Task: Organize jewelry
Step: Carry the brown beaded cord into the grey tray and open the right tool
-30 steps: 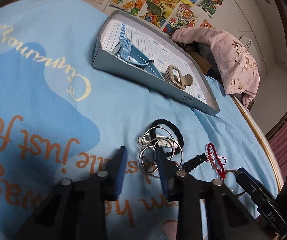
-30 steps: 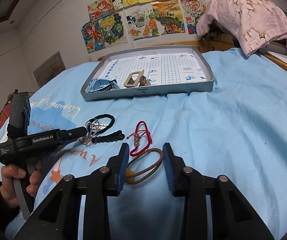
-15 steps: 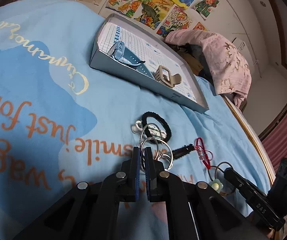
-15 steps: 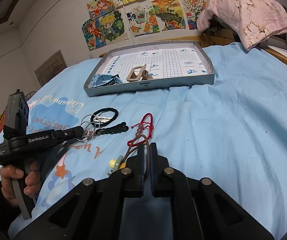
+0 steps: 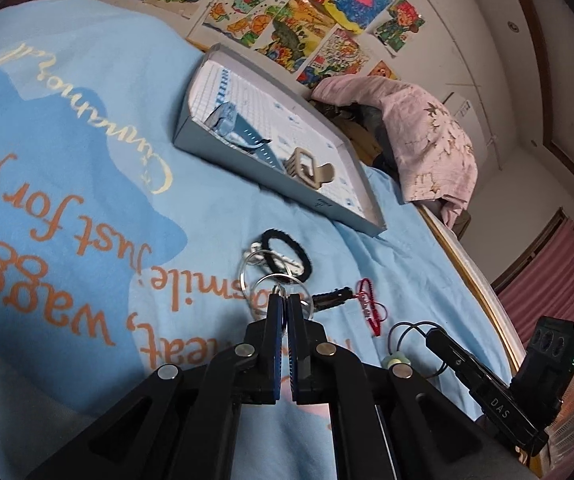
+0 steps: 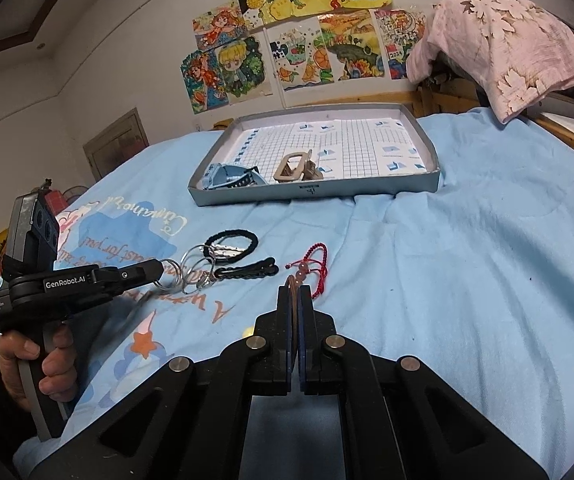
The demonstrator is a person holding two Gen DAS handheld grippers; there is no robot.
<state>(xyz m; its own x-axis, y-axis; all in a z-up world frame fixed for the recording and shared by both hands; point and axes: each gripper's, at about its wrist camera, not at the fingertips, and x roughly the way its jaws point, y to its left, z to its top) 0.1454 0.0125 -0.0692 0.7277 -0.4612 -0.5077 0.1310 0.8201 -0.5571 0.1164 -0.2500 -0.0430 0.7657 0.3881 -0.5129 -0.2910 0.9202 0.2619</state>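
Note:
My left gripper [image 5: 286, 300] is shut on a bunch of silver rings [image 5: 275, 282]; it also shows in the right wrist view [image 6: 159, 270] with the silver rings [image 6: 191, 270]. My right gripper [image 6: 295, 292] is shut on a brown cord bracelet [image 6: 293, 294], whose loop [image 5: 411, 330] hangs from it in the left wrist view. A black hair tie [image 6: 233, 238], a black hair clip [image 6: 247, 270] and a red bead bracelet [image 6: 313, 270] lie on the blue bedsheet. The grey tray [image 6: 315, 192] holds a blue watch [image 6: 229, 176] and a beige claw clip [image 6: 295, 166].
A pink floral cloth [image 6: 503, 48] drapes over the wooden headboard at the right. Drawings [image 6: 299, 44] hang on the wall behind the tray. The wooden bed edge [image 5: 471, 276] runs along the right side.
Both grippers have closed: the left on the silver rings, the right on the brown cord bracelet. Both have lifted a little with their loads.

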